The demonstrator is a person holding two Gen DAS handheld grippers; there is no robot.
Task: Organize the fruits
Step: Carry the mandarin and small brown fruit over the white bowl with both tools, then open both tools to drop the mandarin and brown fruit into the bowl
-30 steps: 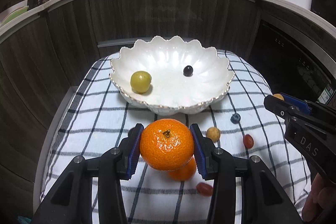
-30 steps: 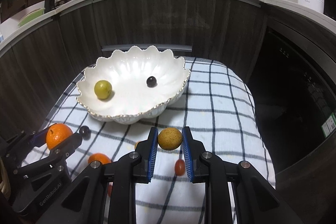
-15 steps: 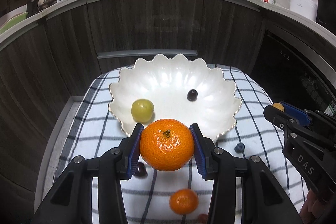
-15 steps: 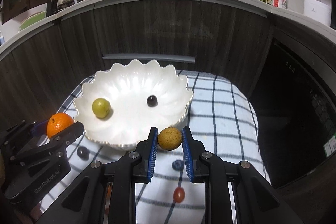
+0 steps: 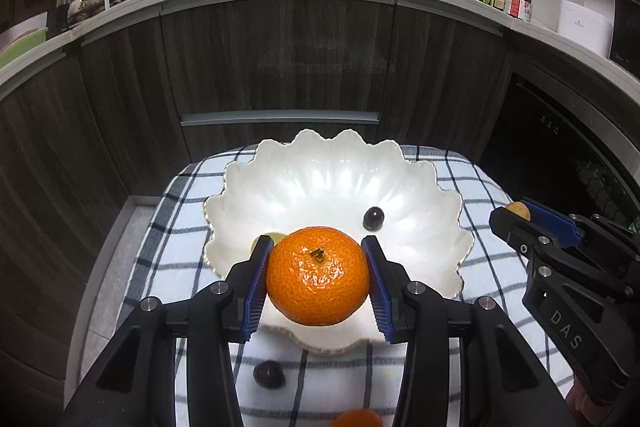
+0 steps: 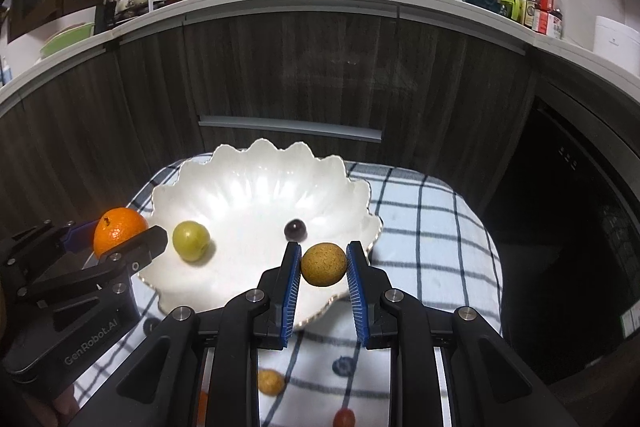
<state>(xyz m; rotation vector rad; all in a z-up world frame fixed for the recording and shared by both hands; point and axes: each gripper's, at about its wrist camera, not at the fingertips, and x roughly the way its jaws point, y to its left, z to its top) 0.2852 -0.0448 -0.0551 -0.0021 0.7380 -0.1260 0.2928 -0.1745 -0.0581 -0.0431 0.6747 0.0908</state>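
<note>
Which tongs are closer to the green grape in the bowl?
Left. The left tongs hold the orange at the near rim right beside the green grape; the right tongs, holding a tan fruit, sit farther along the bowl rim.

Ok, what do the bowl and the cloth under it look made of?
Bowl: probably glazed ceramic, white and glossy with bright glare, scalloped rim edged in gold. Cloth: woven fabric, matte, white with a dark check, soft rounded edges.
</note>
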